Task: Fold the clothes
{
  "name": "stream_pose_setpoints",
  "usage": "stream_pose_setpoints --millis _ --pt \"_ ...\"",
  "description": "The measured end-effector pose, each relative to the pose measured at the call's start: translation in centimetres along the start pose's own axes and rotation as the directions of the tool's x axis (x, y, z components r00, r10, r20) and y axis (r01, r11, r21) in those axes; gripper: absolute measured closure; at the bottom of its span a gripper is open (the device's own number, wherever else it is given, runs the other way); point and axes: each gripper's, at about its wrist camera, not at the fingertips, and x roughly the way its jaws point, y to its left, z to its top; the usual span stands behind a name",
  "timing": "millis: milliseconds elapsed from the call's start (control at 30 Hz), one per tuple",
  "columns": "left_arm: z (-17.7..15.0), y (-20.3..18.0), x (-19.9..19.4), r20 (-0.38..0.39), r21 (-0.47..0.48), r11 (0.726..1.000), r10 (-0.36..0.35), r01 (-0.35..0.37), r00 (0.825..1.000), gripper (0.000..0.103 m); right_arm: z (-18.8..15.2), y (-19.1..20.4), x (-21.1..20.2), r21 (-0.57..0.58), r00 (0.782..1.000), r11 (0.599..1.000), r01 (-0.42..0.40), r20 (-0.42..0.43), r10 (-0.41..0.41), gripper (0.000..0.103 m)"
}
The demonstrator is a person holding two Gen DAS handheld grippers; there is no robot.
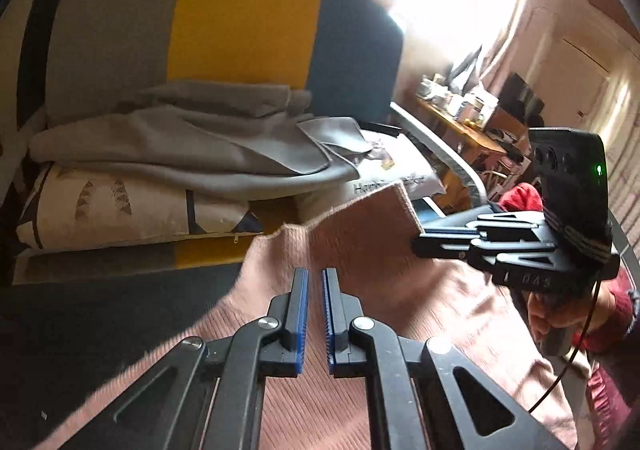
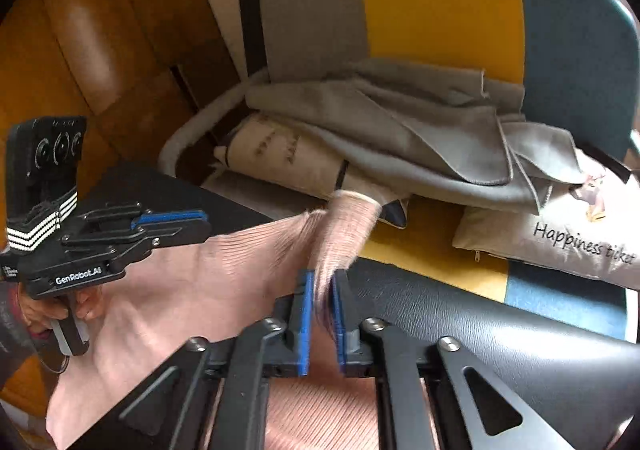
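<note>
Pink ribbed knit fills the lower middle of both my wrist views: the pink garment (image 1: 360, 290) lies spread over a black leather surface (image 2: 500, 322), with one corner lifted. On my left, the left gripper (image 1: 315, 314) hangs just above the knit, its blue-padded jaws nearly together with a narrow gap between them and no cloth in that gap as far as I can see. From the right wrist camera I see that same tool from the side, with a hand (image 2: 80, 306) around its grip. Moving right, the right gripper (image 2: 322, 314) has its jaws pinched on a raised fold of the pink garment, the edge of the cloth blurred above the pads. In the left wrist view its tips sit against the lifted corner of the knit. Behind the garment, a pile of grey cloth (image 1: 180, 138) rests on printed cushions (image 2: 560, 246), against a chair back (image 1: 240, 18) of grey, yellow and dark blue panels.
</note>
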Motion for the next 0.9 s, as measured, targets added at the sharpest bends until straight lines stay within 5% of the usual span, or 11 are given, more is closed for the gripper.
stream_pose_setpoints --millis 100,167,267,400,467,567,633,900 --pt "-0.6 -0.1 -1.4 0.009 -0.009 1.0 0.001 -0.001 1.0 0.097 -1.5 1.2 -2.3 0.003 1.0 1.0 0.002 0.026 -0.003 0.095" --pt "-0.5 0.7 -1.4 0.008 -0.011 0.998 0.058 -0.058 0.998 0.08 -2.5 1.8 -3.4 0.001 0.999 1.0 0.007 0.036 -0.007 0.095" --pt "-0.3 1.8 -0.6 -0.034 0.026 0.995 0.096 -0.095 0.995 0.07 -4.4 2.5 -4.7 0.006 0.999 1.0 0.007 0.051 -0.008 0.095" --pt "-0.2 3.8 1.8 -0.128 0.04 0.991 0.134 -0.13 0.983 0.063 -6.9 2.7 -4.5 -0.001 1.0 1.0 -0.025 -0.001 0.025 0.095" --pt "0.1 4.3 2.2 -0.114 0.045 0.99 0.134 -0.13 0.984 0.06 -6.8 2.1 -4.1 -0.004 1.0 1.0 -0.007 -0.01 0.007 0.093" --pt "0.6 4.7 3.7 -0.146 0.04 0.996 0.08 -0.075 0.986 0.052 -5.0 0.2 -3.3 0.024 1.0 1.0 -0.008 0.002 0.008 0.07" --pt "1.0 4.9 5.0 -0.179 0.051 0.997 0.066 -0.057 0.982 0.051 -3.1 -1.2 -1.7 0.036 1.0 0.999 -0.007 -0.019 0.007 0.02" --pt "2.2 4.2 9.8 -0.256 0.112 0.992 0.079 -0.052 0.963 0.051 1.7 -4.3 6.9 0.04 0.981 0.999 -0.019 -0.192 0.026 0.018"
